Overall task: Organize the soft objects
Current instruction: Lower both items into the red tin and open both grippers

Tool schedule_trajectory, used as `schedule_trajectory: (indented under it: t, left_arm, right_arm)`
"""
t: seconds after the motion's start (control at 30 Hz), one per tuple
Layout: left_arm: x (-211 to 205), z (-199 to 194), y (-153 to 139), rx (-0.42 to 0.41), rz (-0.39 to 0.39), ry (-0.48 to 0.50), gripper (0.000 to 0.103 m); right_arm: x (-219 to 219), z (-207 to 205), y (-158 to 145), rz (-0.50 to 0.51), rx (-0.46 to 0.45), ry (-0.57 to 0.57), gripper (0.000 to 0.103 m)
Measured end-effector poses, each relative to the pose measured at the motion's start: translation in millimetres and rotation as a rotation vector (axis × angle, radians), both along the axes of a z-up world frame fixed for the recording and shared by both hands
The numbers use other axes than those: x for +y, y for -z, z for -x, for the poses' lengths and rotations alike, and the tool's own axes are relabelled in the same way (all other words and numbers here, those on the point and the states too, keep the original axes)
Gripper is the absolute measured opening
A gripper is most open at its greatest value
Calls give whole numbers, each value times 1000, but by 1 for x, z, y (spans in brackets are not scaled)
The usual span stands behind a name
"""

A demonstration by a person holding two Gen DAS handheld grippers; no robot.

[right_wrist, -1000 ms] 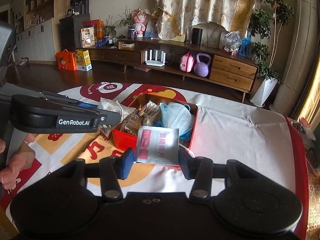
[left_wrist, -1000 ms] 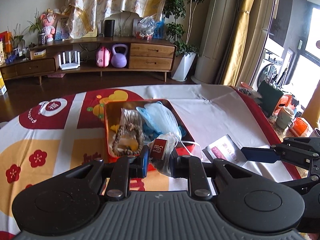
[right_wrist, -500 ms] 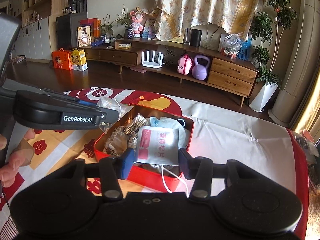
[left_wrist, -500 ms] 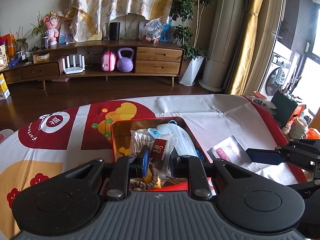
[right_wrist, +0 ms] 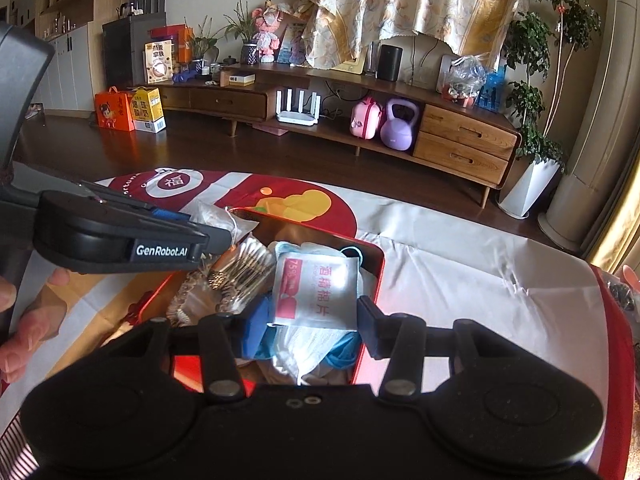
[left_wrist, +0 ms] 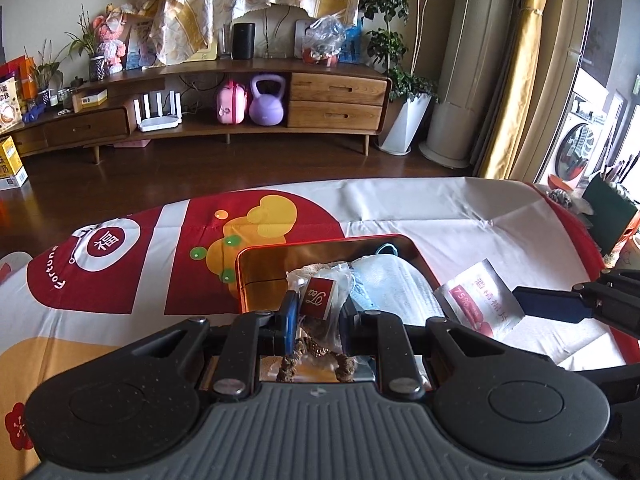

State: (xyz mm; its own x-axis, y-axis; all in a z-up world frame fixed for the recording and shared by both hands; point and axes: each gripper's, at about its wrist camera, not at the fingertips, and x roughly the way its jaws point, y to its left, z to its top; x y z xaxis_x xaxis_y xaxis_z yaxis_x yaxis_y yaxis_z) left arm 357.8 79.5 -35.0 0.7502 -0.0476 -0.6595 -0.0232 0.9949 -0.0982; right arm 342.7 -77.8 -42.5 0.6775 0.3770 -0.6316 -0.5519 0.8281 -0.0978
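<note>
A red tin box [left_wrist: 320, 245] [right_wrist: 372, 300] sits on the table and holds a blue face mask [left_wrist: 396, 280] [right_wrist: 312, 344], a brown rope piece [left_wrist: 316, 356] and foil cups [right_wrist: 244, 272]. My left gripper [left_wrist: 318, 316] is shut on a clear tea bag pouch with a red tag [left_wrist: 319, 298], held over the box. My right gripper [right_wrist: 310, 320] is shut on a silver wipe sachet with pink print [right_wrist: 316, 286] [left_wrist: 478, 298], held over the mask in the box.
The table wears a red, white and yellow cloth [left_wrist: 120, 280]. A wooden TV cabinet [left_wrist: 240, 92] stands across the floor with a purple kettlebell [left_wrist: 267, 101]. A person's hand [right_wrist: 24, 312] holds the left gripper's handle at the left.
Both grippers have moved forward and down over the red box, each still holding its packet. The box now lies right under the fingers in both views.
</note>
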Motion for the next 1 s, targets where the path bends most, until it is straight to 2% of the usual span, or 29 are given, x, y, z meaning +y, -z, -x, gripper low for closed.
schedule_trajectory:
  t: [0.37, 1.0]
  left_arm:
    - [-7, -32, 21, 21, -22, 17, 20]
    - [-7, -51, 51, 63, -29, 23, 20]
  right_arm:
    - [10, -30, 25, 6, 56, 9, 47]
    - [20, -38, 41, 25, 72, 2, 48]
